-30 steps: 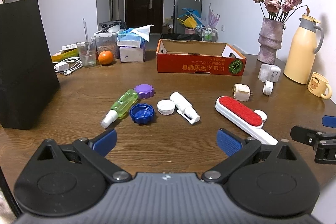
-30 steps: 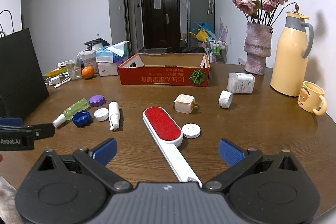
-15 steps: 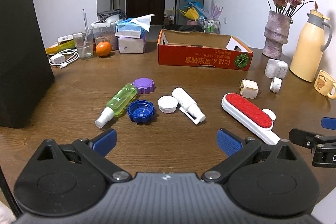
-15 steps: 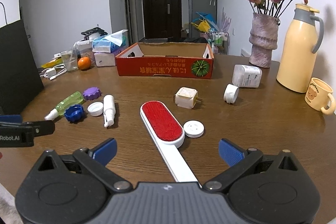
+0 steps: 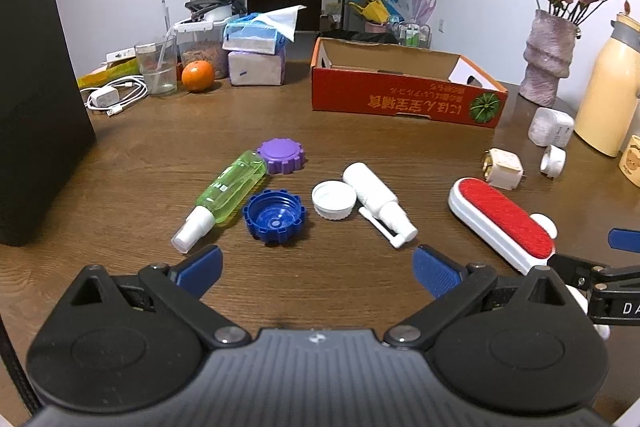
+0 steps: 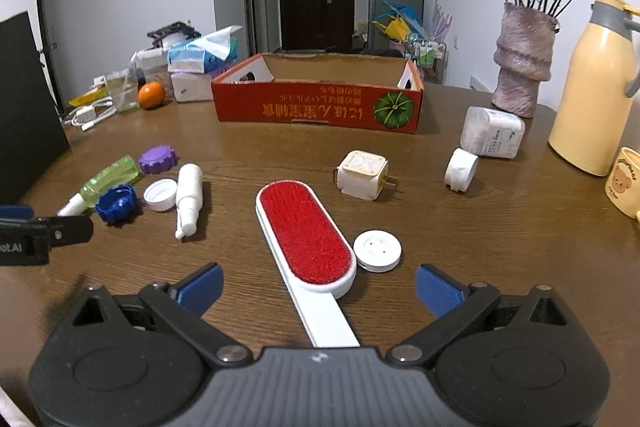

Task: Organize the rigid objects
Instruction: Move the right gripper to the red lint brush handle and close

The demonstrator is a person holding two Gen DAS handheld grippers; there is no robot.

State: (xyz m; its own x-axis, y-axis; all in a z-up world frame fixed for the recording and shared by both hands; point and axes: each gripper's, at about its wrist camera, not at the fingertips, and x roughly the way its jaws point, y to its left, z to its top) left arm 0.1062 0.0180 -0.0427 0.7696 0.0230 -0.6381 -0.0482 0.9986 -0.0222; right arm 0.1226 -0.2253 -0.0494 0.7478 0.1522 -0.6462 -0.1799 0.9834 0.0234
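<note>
Two grippers are hovering low over the wooden table (image 6: pixel 500 227), both spread wide and holding nothing. My right gripper (image 6: pixel 316 287) is straddling the white handle of the red lint brush (image 6: pixel 306 233), fingers clear of it. My left gripper (image 5: pixel 316 267) is facing the blue cap (image 5: pixel 275 217), green spray bottle (image 5: pixel 224 195) and white spray bottle (image 5: pixel 378 201) just ahead. Farther back, the red cardboard box (image 6: pixel 320 105) is standing open; I cannot tell its contents.

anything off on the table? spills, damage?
No spills or damage visible. Loose bits: the blue cap and white cap lie upside down, off any bottle; the green bottle, white spray bottle and white jar lie on their sides.
</note>
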